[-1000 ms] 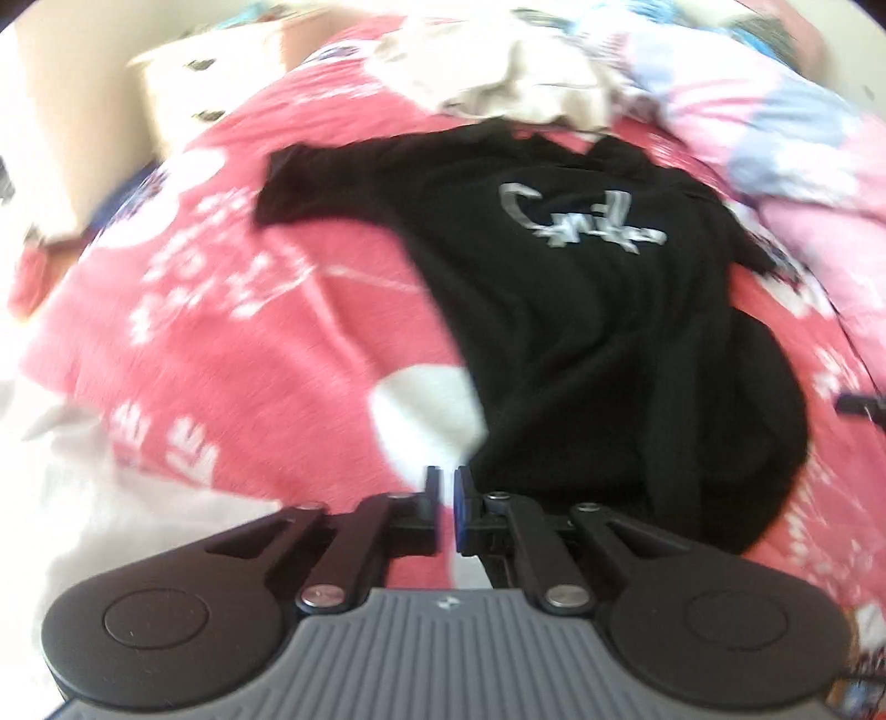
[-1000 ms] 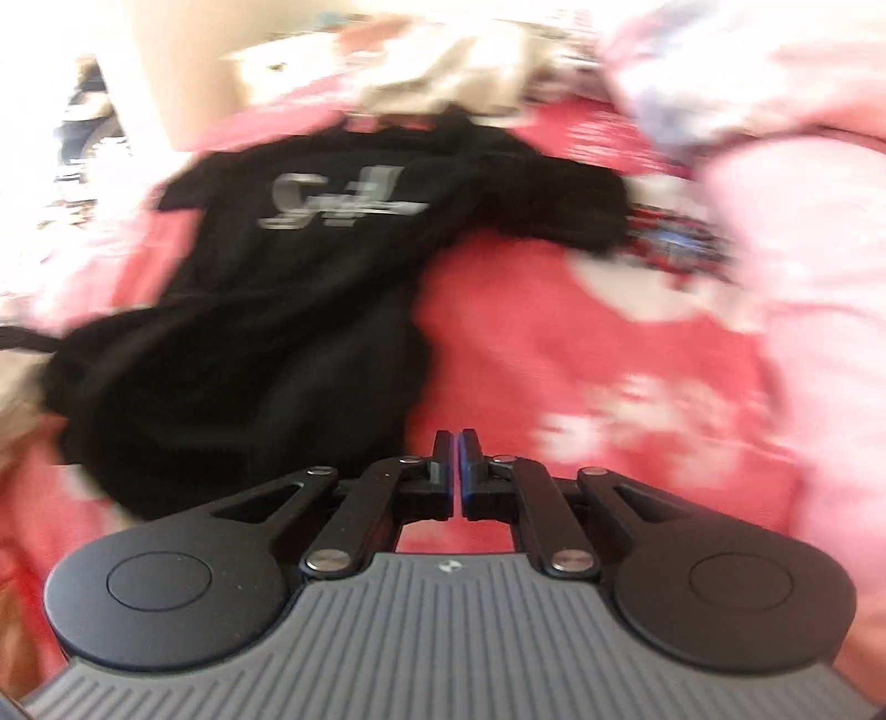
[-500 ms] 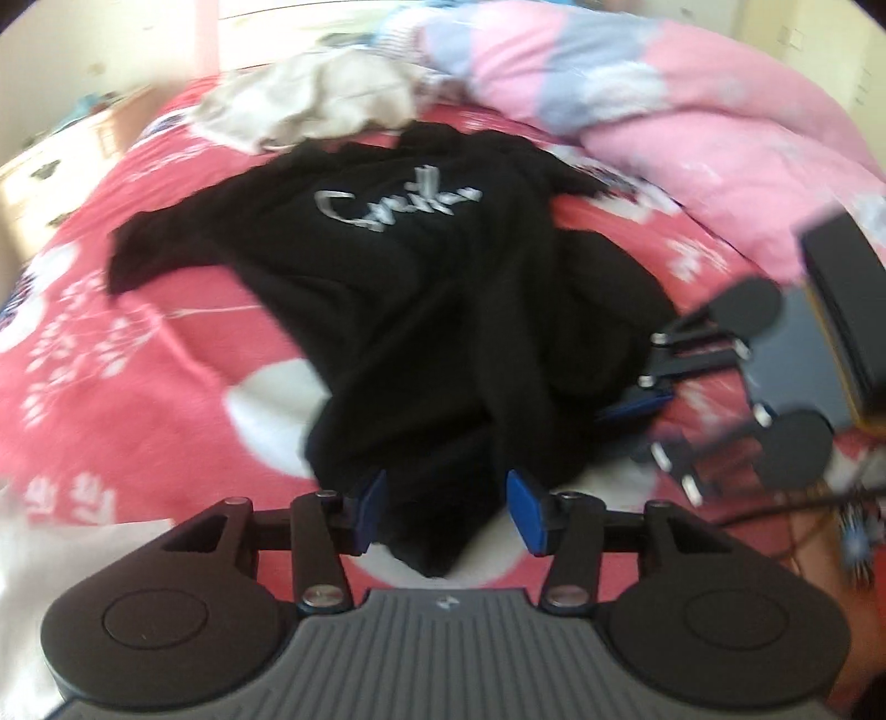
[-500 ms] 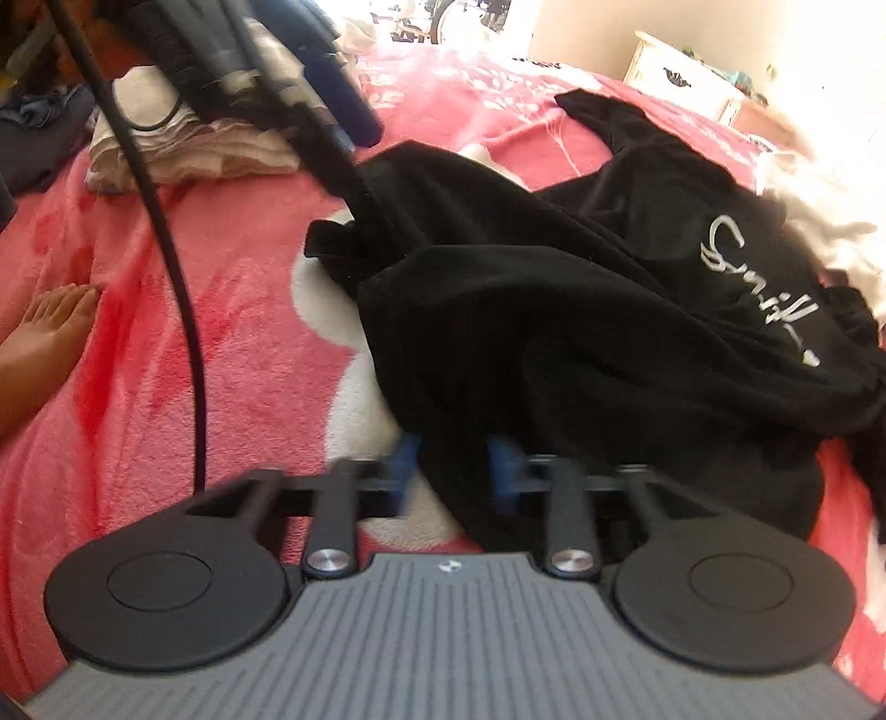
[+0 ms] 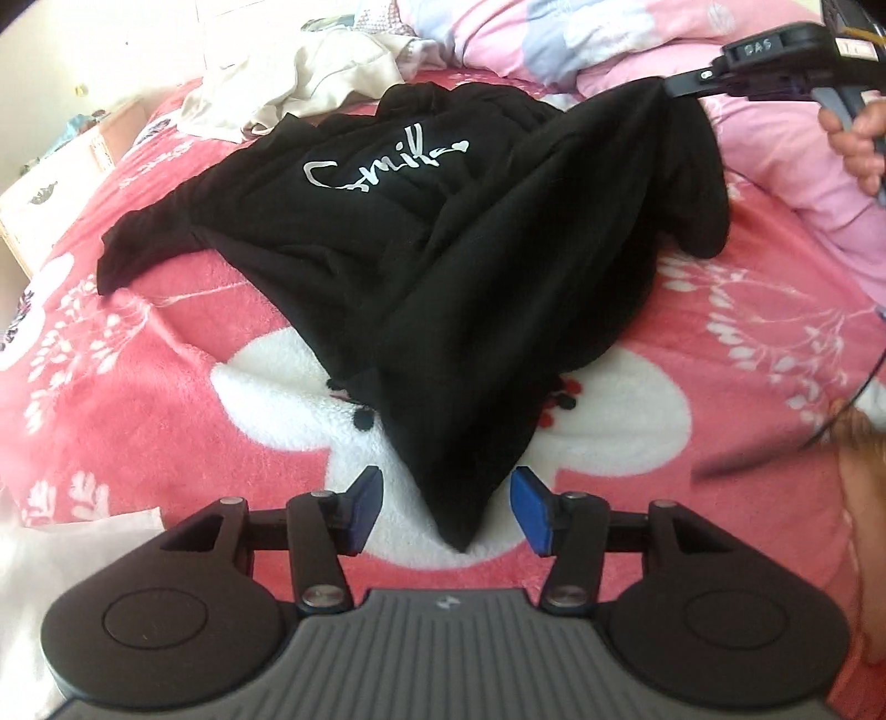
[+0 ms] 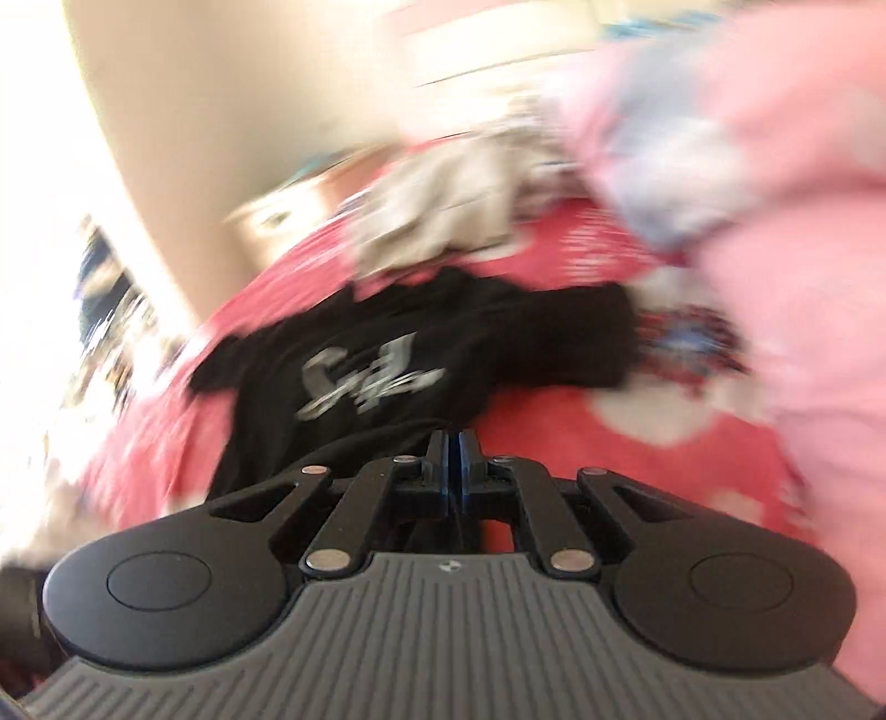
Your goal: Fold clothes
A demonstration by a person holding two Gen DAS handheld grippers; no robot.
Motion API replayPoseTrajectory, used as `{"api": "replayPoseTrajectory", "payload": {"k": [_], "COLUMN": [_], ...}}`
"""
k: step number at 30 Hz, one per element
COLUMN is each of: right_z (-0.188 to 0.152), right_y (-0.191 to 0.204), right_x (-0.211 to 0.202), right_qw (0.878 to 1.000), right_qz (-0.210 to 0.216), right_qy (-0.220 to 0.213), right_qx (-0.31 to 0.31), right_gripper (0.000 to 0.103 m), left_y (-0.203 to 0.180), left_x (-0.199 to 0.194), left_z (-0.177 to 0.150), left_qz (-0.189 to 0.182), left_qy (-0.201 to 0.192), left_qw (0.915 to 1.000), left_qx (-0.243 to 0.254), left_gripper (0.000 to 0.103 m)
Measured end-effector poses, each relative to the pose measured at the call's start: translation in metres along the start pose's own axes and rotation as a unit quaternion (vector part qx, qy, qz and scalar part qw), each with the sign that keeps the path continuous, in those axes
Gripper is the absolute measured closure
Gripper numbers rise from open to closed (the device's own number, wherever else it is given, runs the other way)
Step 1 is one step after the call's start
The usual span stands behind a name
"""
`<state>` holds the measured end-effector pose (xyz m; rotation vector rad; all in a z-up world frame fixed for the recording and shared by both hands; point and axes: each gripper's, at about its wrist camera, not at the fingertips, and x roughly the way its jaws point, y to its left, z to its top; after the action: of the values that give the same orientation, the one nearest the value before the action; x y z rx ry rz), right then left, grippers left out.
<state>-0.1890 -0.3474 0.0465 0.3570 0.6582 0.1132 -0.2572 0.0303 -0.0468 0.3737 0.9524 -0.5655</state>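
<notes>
A black T-shirt (image 5: pixel 443 266) lies crumpled on a red fleece blanket (image 5: pixel 138 360) that carries white floral and round patches. The shirt is face up, with white cursive lettering (image 5: pixel 382 163) across the chest; the letters are partly lost in folds. One short sleeve (image 5: pixel 149 243) lies flat and extends toward the left side of the left wrist view. The body of the shirt is gathered into long diagonal creases that converge on a pointed corner nearest the camera. That corner sits between the blue pads of the left gripper (image 5: pixel 446 512). The jaws stand spread on either side of it, and neither pad presses on the cloth. The opposite corner of the shirt is raised off the blanket and drawn taut toward the upper right, where the right gripper (image 5: pixel 673 86) pinches it at the fingertips. A hand (image 5: pixel 855 135) holds the handle of that gripper. In the right wrist view, which is strongly blurred, the right gripper (image 6: pixel 454 443) shows its jaws pressed together with black cloth at and behind the pads. A heap of beige clothing (image 5: pixel 310 83) lies beyond the collar of the shirt, and a pink and pale blue duvet (image 5: pixel 609 44) lies at the far right of the bed. A rounded black fold (image 5: pixel 698 210) of the shirt hangs below the lifted corner.
</notes>
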Motion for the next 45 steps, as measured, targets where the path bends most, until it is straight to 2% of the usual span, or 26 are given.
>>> {"api": "replayPoseTrajectory", "payload": {"k": [2,5,9,13,19,21,22,23,24,25,28,31,33,34,36,39,41,42,44,45], "right_z": [-0.002,-0.009,-0.012,-0.004,0.013,0.018,0.02,0.022,0.024,0.026,0.033,0.041,0.044,0.045,0.044,0.038,0.031,0.028,0.023,0.02], "right_y": [-0.017,-0.025,-0.031,-0.028,-0.017,-0.013,-0.012,-0.01,-0.009,-0.007,-0.004,-0.006,-0.009,-0.011,-0.015,-0.019,-0.021,-0.023,-0.027,-0.029], "right_x": [-0.001,0.004,0.002,0.004,0.009,0.015,0.018,0.022,0.026,0.03,0.044,0.059,0.071,0.079,0.096,0.116,0.116,0.113,0.097,0.089], "right_qw": [0.999,0.998,0.997,0.996,0.998,0.998,0.998,0.998,0.998,0.999,0.999,1.0,0.999,0.999,0.998,0.995,0.994,0.994,0.994,0.994], "right_qz": [-0.02,-0.041,-0.035,-0.024,0.002,0.006,0.009,0.011,0.014,0.015,0.016,0.013,0.012,0.013,0.014,0.004,-0.007,-0.008,-0.001,0.0], "right_qy": [-0.004,0.0,0.005,-0.001,-0.006,-0.004,-0.002,0.0,0.002,0.004,0.01,0.016,0.027,0.037,0.061,0.097,0.111,0.113,0.107,0.105], "right_qx": [0.04,0.057,0.075,0.081,0.069,0.063,0.06,0.057,0.053,0.049,0.033,0.02,0.014,0.01,0.0,-0.018,-0.018,-0.013,0.002,0.01], "right_gripper": [0.101,0.101,0.101,0.101,0.101,0.101,0.101,0.101,0.101,0.101,0.1,0.1,0.1,0.1,0.097,0.095,0.085,0.076,0.067,0.058], "left_y": [-0.003,-0.012,-0.032,-0.058,-0.09,-0.099,-0.102,-0.103,-0.104,-0.102,-0.088,-0.053,-0.016,0.003,0.036,0.067,0.078,0.08,0.078,0.076], "left_x": [0.001,0.004,0.012,0.017,0.029,0.036,0.039,0.041,0.043,0.043,0.038,0.025,0.021,0.021,0.027,0.039,0.043,0.041,0.035,0.032], "left_z": [0.001,0.002,0.006,0.003,-0.002,-0.003,-0.002,0.0,0.002,0.004,0.013,0.03,0.042,0.046,0.052,0.056,0.053,0.051,0.045,0.042], "left_qz": [0.002,0.013,0.036,0.054,0.056,0.06,0.062,0.059,0.056,0.052,0.037,-0.014,-0.049,-0.052,-0.034,-0.009,-0.019,-0.027,-0.038,-0.045], "left_qy": [-0.001,-0.008,-0.03,-0.055,-0.076,-0.079,-0.08,-0.078,-0.077,-0.073,-0.076,-0.072,-0.061,-0.057,-0.05,-0.027,-0.012,-0.01,-0.012,-0.011], "left_qw": [1.0,0.9997,0.9956,0.9838,0.9634,0.9554,0.9528,0.9528,0.9532,0.956,0.9687,0.9904,0.9969,0.996,0.9907,0.9836,0.977,0.9744,0.9728,0.9723], "left_qx": [0.002,0.021,0.081,0.162,0.251,0.278,0.286,0.287,0.287,0.279,0.233,0.117,0.006,-0.045,-0.122,-0.178,-0.212,-0.223,-0.228,-0.229], "left_gripper": [0.05,0.05,0.05,0.05,0.05,0.054,0.062,0.076,0.085,0.096,0.1,0.101,0.101,0.101,0.101,0.095,0.08,0.076,0.069,0.067]}}
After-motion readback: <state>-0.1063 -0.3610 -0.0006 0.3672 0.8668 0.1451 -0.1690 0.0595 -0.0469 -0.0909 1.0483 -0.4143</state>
